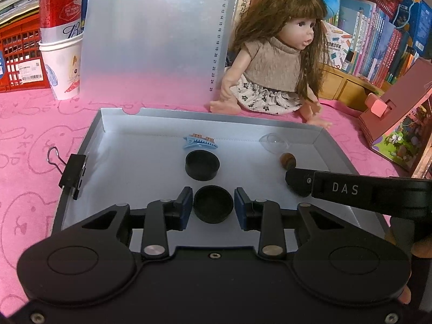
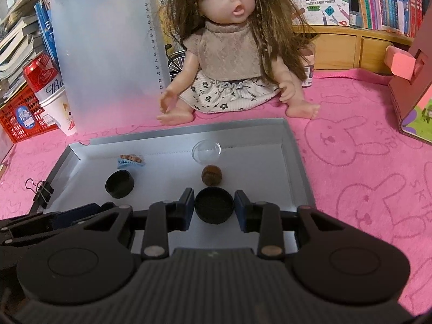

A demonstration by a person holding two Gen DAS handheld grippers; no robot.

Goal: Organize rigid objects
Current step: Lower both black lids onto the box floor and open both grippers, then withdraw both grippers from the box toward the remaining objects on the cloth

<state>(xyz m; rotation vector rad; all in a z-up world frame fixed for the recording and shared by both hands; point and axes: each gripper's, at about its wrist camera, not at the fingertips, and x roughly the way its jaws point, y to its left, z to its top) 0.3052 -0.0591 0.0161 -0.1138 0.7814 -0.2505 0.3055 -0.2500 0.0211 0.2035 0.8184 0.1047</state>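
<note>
Both grippers were down over the grey tray (image 1: 91,140) — each with a cap of its own. The left gripper (image 1: 213,193) had its fingers (image 1: 185,202) close on either side of the first black cap (image 1: 213,207), which sat on the tray floor; whether they were pinching it or merely flanking it could not be told. The same held on the other side: the right gripper (image 2: 214,195) hugged the second black cap (image 2: 214,208), grip uncertain. At 12 o'clock from that cap, just beyond it, lay a brown nut (image 2: 212,175), and past that a clear dome (image 2: 206,151). A third black cap (image 1: 202,165) stood apart at 12 o'clock from the left gripper — a blue hair clip (image 1: 199,142) just behind it. A binder clip (image 1: 73,172) bit the tray's 9 o'clock wall. The doll (image 1: 275,62) sat beyond on the pink cloth (image 1: 32,140).
</note>
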